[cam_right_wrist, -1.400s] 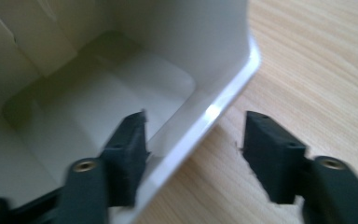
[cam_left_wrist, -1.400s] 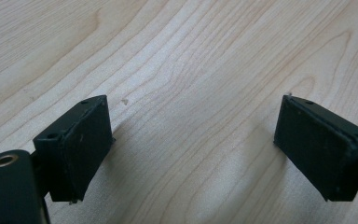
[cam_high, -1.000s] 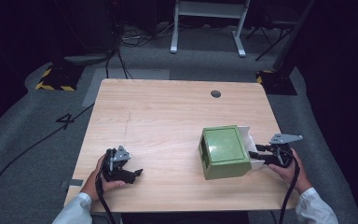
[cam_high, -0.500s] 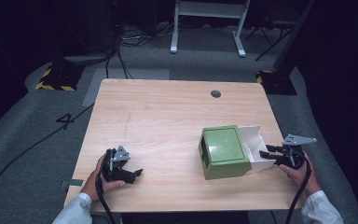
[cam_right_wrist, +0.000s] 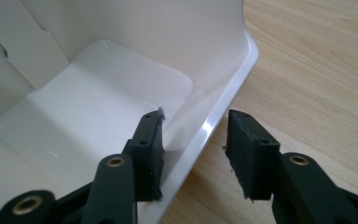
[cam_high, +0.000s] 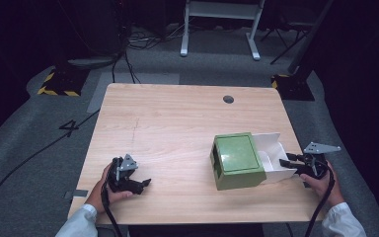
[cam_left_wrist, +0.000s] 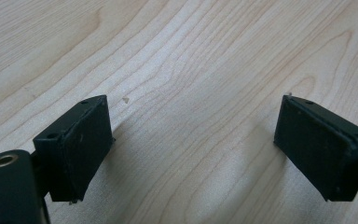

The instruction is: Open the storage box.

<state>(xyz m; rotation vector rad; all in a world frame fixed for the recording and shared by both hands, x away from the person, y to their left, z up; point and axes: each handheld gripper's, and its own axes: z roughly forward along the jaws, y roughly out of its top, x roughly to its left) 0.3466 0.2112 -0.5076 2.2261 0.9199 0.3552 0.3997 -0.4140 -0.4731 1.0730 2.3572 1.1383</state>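
1. A light wooden tabletop stands on a grey floor, with a small dark round hole near its far edge.
2. A green box sits on the right part of the tabletop, its flat green top facing up and dark openings showing in its left side.
3. A white inner tray sticks out of the green box on its right side, open at the top, with a raised wall at its outer end.
4. The right gripper is held in the person's right hand at the right edge of the tabletop, its tip at the outer wall of the tray.
5. In the right gripper view its jaws stand apart astride the tray wall: one jaw is inside the tray against the wall, the other is outside over the wood with a clear gap to the wall, so the wall isn't clamped.
6. The left gripper lies low on the near left part of the tabletop, well apart from the green box, held in the person's left hand.
7. In the left gripper view its jaws are wide apart with bare wood grain between them.
8. Both white sleeves show at the bottom edge of the high view.
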